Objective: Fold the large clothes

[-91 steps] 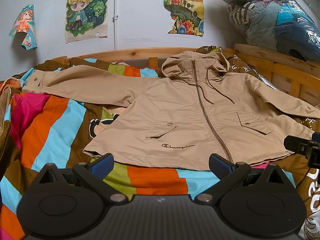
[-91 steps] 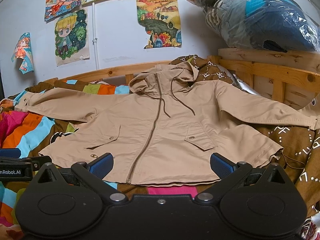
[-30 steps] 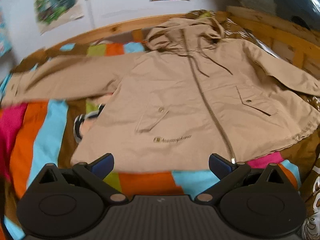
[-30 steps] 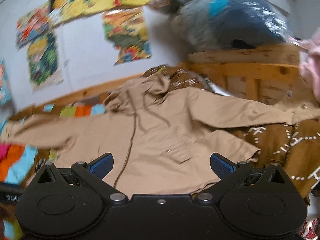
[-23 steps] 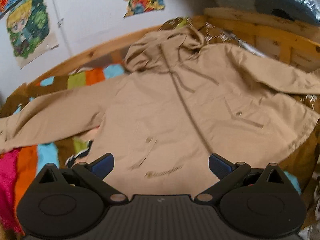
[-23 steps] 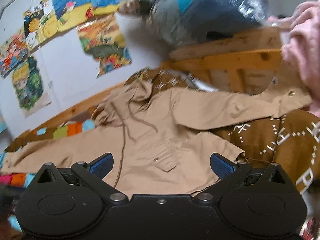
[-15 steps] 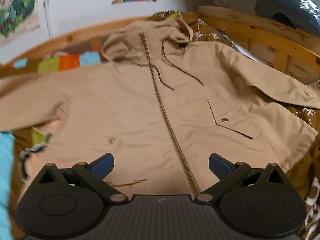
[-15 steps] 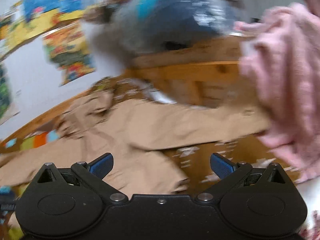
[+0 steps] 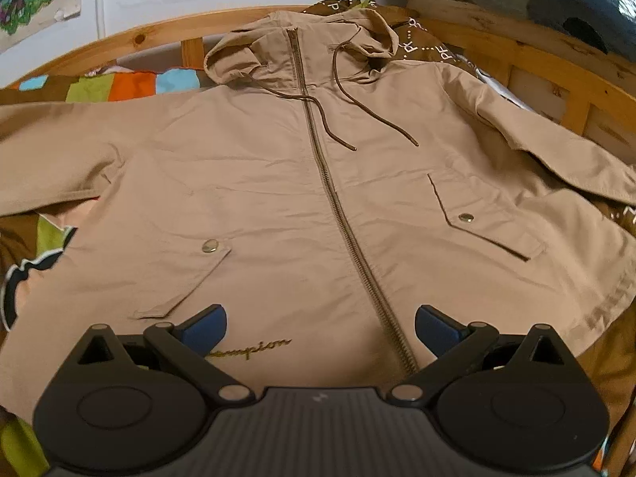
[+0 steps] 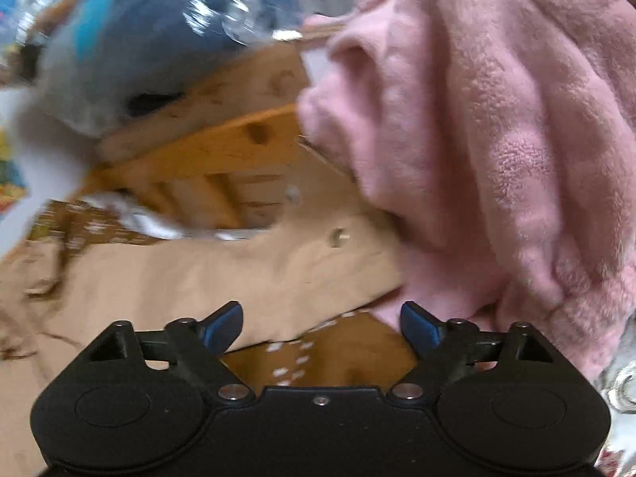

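**Right claw closing in on sleeve cuff, nothing gripped yet**

Jacket [image 9: 278, 183] lay flat and zipped, front up, on the bed, hood [image 9: 294, 51] toward the wooden bed rail [image 9: 516, 47]. Both sleeves were spread outward. No fold made yet, by my read.

Step in hand looked like the first sleeve fold. Right sleeve cuff [image 10: 318, 262] sat just ahead of the right claw [image 10: 321, 328], with a pink fleece [image 10: 497, 139] touching or overlapping the cuff end. The right view was blurred, so I couldn't tell exact contact.

To do it well:
- pinch the cuff only, keep the fleece and the brown patterned blanket [image 10: 338, 353] out of the grip
- take both cuff layers near the snap, then carry the sleeve across the chest without dragging the body
- use the left claw to pin the body near the zipper [image 9: 342, 222] if it starts to slide

Claw state:
- left claw [image 9: 320, 328]: spread wide, empty, over the lower front near the hem; contact with the fabric couldn't be told
- right claw: spread wide, empty, short of the cuff, over the blanket
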Demonstrator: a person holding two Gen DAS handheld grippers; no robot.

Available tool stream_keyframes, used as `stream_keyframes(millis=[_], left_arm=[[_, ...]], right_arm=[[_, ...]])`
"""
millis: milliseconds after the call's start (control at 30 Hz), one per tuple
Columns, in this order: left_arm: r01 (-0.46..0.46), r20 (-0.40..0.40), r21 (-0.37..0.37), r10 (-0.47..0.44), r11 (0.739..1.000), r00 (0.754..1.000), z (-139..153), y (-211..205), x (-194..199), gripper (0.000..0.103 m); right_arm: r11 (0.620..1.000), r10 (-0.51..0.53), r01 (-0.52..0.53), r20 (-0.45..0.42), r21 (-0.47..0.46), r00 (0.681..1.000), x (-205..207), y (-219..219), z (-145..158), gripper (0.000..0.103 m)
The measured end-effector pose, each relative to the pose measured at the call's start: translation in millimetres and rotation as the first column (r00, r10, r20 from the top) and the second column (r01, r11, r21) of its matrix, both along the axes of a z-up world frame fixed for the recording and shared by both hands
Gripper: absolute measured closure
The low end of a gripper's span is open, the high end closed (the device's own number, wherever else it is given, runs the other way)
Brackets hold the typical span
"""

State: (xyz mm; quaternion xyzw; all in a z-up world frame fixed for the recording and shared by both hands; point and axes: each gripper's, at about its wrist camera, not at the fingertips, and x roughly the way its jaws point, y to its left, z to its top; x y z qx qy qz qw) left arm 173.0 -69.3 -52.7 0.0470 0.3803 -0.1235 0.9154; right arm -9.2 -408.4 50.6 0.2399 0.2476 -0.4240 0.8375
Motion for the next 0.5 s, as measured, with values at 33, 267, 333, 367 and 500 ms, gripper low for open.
stream_keyframes(millis=[33, 267, 333, 367, 500], left_arm=[[0.005, 0.005, 0.013, -0.005, 1.000, 1.000, 1.5, 0.4, -1.6, 0.001], [-0.003, 0.027, 0.080, 0.000, 0.997, 1.000, 13.8, 2.6, 1.5, 0.001], [-0.014, 0.006, 0.053, 0.014, 0.999, 1.000, 17.7, 5.7, 8.1, 0.001], [-0.020, -0.001, 0.035, 0.020, 0.999, 1.000, 19.9, 8.3, 11.1, 0.001], [-0.004, -0.003, -0.063, 0.004, 0.998, 1.000, 39.1, 24.9, 23.8, 0.001]], right_arm=[[1.000, -0.019, 0.019, -0.010, -0.011, 1.000, 1.5, -1.7, -2.3, 0.023], [0.987, -0.160, 0.161, 0.033, -0.023, 0.987, 9.2, -13.8, -13.9, 0.061], [0.987, -0.152, 0.154, 0.049, -0.037, 0.987, 9.9, -11.3, -14.0, 0.078], [0.987, -0.144, 0.147, 0.054, -0.058, 0.988, 10.2, -8.1, -12.4, 0.082], [0.980, -0.038, 0.056, 0.097, -0.190, 0.995, 22.0, 13.8, 6.2, 0.095]])
